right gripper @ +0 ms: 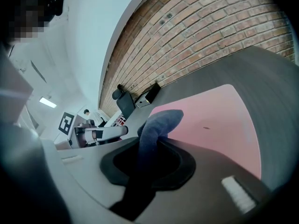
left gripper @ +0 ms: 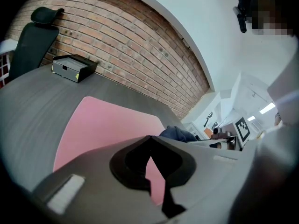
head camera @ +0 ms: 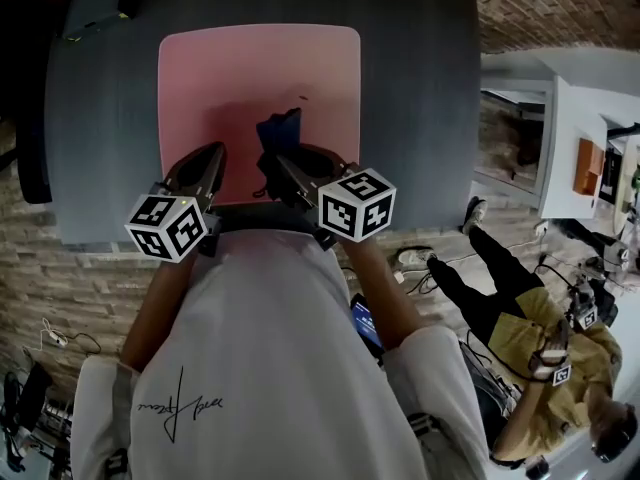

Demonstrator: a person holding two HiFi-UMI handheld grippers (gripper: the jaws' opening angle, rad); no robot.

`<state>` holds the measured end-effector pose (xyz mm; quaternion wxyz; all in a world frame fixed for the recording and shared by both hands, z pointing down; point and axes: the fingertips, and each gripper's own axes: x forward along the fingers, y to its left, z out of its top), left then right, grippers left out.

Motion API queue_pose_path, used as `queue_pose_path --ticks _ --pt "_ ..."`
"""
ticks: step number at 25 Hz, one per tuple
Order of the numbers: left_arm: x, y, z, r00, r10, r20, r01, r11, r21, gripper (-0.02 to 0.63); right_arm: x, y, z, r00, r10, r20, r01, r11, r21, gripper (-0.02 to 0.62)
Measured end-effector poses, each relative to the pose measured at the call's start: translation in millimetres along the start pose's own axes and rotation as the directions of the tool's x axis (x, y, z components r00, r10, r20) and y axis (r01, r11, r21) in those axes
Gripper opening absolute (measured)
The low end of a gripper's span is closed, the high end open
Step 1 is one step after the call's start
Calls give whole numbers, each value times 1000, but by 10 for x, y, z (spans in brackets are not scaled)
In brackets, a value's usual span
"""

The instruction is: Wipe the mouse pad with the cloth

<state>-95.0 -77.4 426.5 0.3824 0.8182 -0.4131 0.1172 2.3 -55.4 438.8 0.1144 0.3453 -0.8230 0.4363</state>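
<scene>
A pink mouse pad (head camera: pixel 250 68) lies on the dark grey table (head camera: pixel 420 78). My right gripper (head camera: pixel 272 158) hovers over the pad's near edge, shut on a dark blue cloth (head camera: pixel 281 131) that sticks up past its tips. In the right gripper view the cloth (right gripper: pixel 159 122) rises from between the jaws of the gripper (right gripper: pixel 149 143), with the pad (right gripper: pixel 224 115) beyond. My left gripper (head camera: pixel 213 151) sits beside it over the pad's near-left part, shut and holding nothing. In the left gripper view its tips (left gripper: pixel 150 138) meet above the pad (left gripper: pixel 103 125), and the cloth (left gripper: pixel 177 133) shows to the right.
A black box (left gripper: pixel 74 67) rests at the table's far left corner, with a black office chair (left gripper: pixel 32 36) behind it. A small dark speck (head camera: pixel 303 96) marks the pad. A person in a yellow top (head camera: pixel 540 338) is on the floor to the right of the table.
</scene>
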Motion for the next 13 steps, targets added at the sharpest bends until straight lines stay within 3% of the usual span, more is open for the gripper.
queue_pose_path --ticks 13 --pt "-68 -140 47 1000 -16 17 16 1000 26 8 -178 104 -117 1000 9 -19 -8 999 36 67"
